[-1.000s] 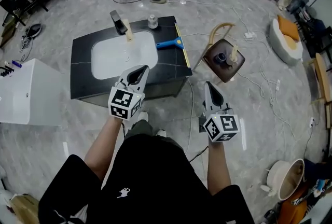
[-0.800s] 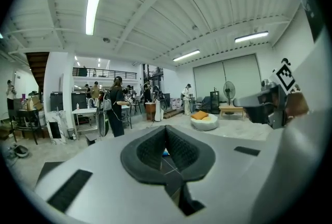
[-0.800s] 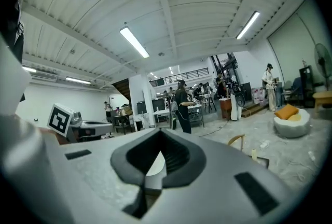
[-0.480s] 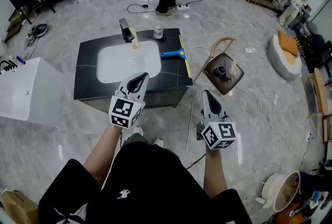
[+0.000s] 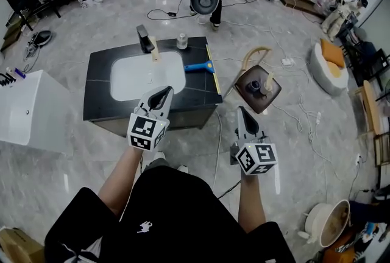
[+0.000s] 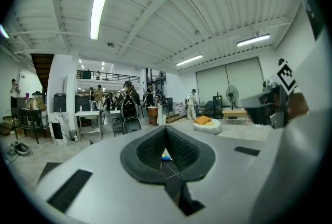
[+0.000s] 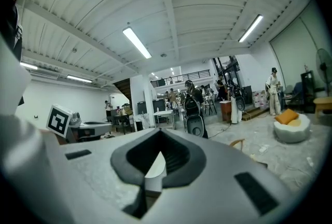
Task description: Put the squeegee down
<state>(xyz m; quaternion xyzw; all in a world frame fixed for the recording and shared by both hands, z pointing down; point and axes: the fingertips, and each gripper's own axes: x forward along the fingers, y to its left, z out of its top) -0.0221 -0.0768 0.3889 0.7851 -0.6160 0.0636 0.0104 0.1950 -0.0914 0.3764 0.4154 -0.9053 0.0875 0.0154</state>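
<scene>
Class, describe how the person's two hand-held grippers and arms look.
Both the left hand-held gripper and the right hand-held gripper are pale grey, tapering to black-padded jaws; each carries a white cube with black square markers. Black short sleeves.

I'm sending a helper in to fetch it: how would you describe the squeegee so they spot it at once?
Find the black vanity counter with the white basin. The squeegee lies flat on the counter just right of the basin; it is the only bright blue thing there, unlike the dark faucet and small jar along the far edge.
</scene>
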